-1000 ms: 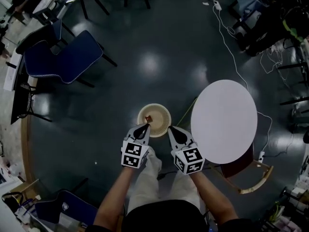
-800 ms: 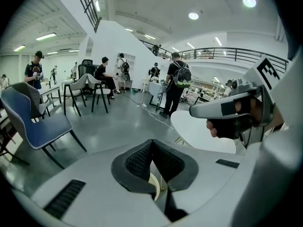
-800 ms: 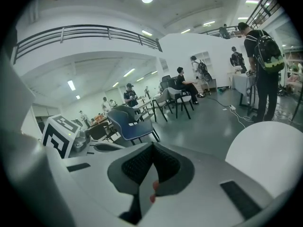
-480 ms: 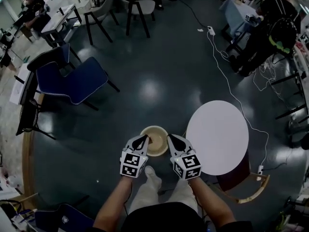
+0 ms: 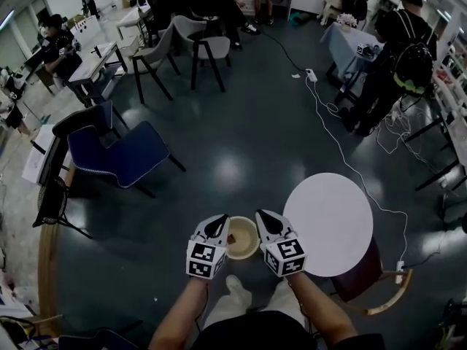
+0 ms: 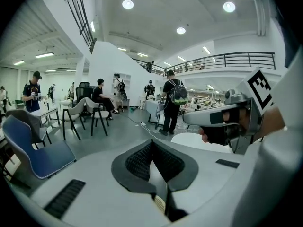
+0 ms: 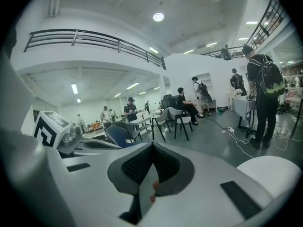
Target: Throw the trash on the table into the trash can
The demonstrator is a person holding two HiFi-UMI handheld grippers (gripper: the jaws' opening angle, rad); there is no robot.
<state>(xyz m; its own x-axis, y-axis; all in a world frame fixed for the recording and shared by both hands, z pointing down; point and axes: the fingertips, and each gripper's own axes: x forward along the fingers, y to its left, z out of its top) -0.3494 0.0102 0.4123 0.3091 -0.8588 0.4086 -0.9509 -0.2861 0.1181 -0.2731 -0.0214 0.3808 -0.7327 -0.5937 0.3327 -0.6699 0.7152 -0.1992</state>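
Holds nothing in the left gripper (image 5: 217,225) or the right gripper (image 5: 264,222), both shut tight. Finds a brown scrap (image 5: 230,239) already inside the trash can (image 5: 252,251), on the floor just left of the bare table (image 5: 328,224). Could tip the can with a low swing or a careless foot, spilling the scrap. Against a second ago, looks up and takes in more of the far room.

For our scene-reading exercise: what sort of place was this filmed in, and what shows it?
Probably a large open-plan workshop or lab hall: a mezzanine railing runs overhead, work tables stand with grey chairs, and a power strip trails its cable across the polished floor.
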